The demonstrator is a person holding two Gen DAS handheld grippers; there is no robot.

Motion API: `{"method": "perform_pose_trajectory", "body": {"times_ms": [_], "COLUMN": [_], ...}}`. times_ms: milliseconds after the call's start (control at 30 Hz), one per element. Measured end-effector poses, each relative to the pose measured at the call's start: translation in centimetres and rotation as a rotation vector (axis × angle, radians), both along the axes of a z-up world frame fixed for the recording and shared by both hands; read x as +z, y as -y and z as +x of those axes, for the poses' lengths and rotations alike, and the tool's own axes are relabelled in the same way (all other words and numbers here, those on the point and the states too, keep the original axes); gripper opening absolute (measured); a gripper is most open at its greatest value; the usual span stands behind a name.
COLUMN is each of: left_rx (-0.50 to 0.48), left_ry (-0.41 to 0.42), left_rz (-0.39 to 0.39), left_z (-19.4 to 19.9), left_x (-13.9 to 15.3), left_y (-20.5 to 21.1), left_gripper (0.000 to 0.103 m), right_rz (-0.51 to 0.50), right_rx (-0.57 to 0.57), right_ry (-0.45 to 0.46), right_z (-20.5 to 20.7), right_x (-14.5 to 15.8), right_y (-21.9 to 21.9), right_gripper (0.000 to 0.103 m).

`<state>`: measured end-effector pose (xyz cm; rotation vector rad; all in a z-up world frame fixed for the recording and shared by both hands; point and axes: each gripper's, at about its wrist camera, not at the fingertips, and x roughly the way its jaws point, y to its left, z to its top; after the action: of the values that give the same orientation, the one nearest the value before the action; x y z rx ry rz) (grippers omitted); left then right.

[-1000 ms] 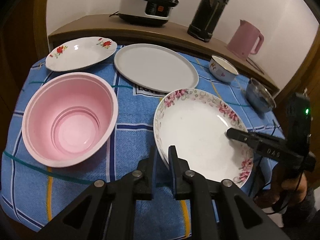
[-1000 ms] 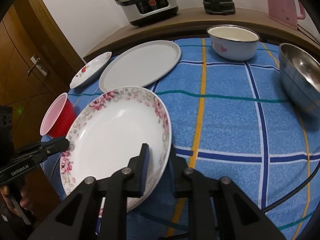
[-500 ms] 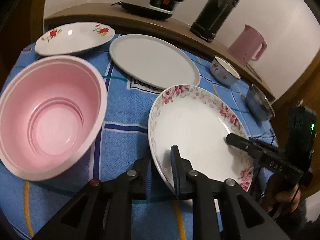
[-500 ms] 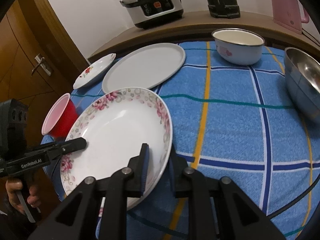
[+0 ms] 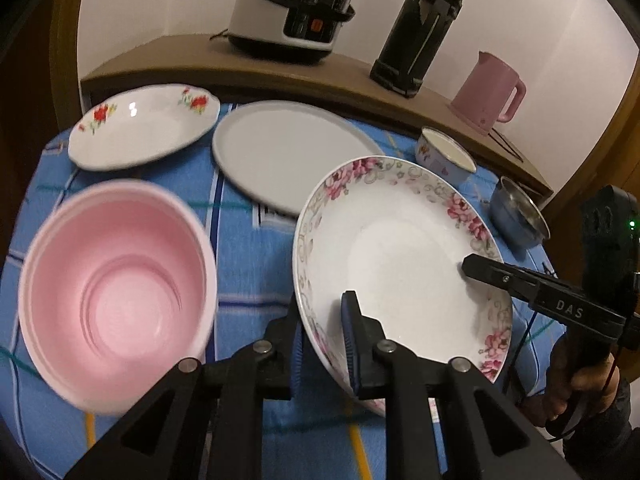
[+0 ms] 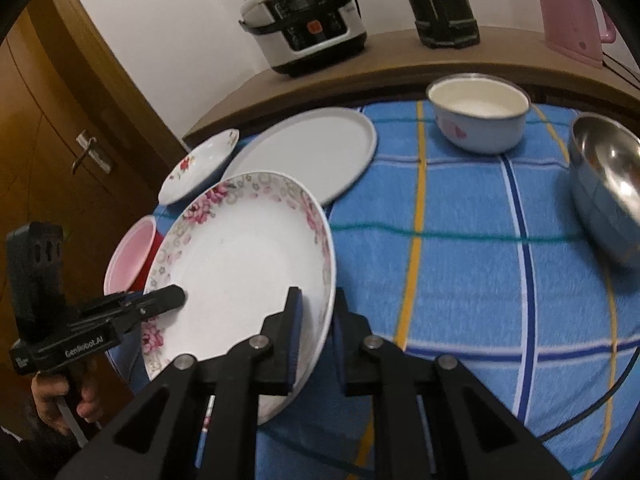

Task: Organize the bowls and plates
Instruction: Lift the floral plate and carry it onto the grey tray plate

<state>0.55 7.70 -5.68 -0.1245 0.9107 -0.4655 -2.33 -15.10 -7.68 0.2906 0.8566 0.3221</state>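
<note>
In the left wrist view, we hold the left gripper (image 5: 322,334) clamped on the near-left rim of the floral plate (image 5: 400,256), one pad inside the plate and one under its edge. The plate sits tilted above the blue cloth (image 5: 248,264). The right gripper (image 5: 466,266) enters from the right, its tip on the plate's right inner surface, with a hand (image 5: 580,380) on its handle. The pink bowl (image 5: 116,292) stands just left of the plate. The grey plate (image 5: 288,152) lies beyond, with the red-flower plate (image 5: 144,126) to its left. The small bowl (image 5: 446,156) and the steel bowl (image 5: 516,214) stand at the far right. In the right wrist view, we hold the right gripper (image 6: 316,330) closed on the plate's (image 6: 244,264) near-right rim; its jaws have just been closing, with the rim between them. The left gripper (image 6: 176,294) grips the opposite side. The plate partly covers the grey plate (image 6: 312,148) in this view; whether they touch we cannot tell. The small bowl (image 6: 480,118) and steel bowl (image 6: 608,184) stand well apart from it on the cloth (image 6: 460,264).
</note>
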Motion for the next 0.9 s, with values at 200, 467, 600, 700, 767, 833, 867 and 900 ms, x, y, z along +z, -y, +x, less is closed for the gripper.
{"method": "perform_pose_trajectory", "body": {"times_ms": [200,467,600,700,767,833,867,900], "left_rx": [0.027,0.062,0.079,0.096,0.109,0.122,0.128,0.141], "left_ry": [0.048,0.077,0.076,0.081,0.083,0.072,0.069,0.061], "left_rz": [-0.010,0.009,0.006,0.008,0.016,0.016,0.016,0.017], "left_z": [2.4,5.7,7.1,8.2,9.0,9.9,10.2,10.8], "left_x": [1.7,2.5,2.6,2.6,2.6,2.3,2.2,1.9], "left_y": [-0.1,0.3,0.1,-0.1,-0.1,-0.2,-0.2,-0.3], "left_gripper": [0.018,0.018,0.018,0.018,0.018,0.018,0.018,0.018], "right_rz": [0.006,0.033,0.031,0.031,0.033,0.032,0.031,0.031], "right_rx": [-0.011,-0.022,-0.027,-0.028,-0.025,-0.023,-0.025,-0.026], "right_ry": [0.024,0.021,0.032,0.038,0.035,0.030,0.028,0.025], "right_z": [2.1,6.0,7.4,8.5,9.4,10.3,10.8,11.5], "right_x": [1.5,2.4,2.8,3.1,3.2,3.0,2.9,2.7], "right_y": [0.1,0.3,0.2,0.1,0.1,-0.1,-0.1,-0.2], "right_gripper": [0.014,0.014,0.014,0.014,0.014,0.014,0.014,0.014]}}
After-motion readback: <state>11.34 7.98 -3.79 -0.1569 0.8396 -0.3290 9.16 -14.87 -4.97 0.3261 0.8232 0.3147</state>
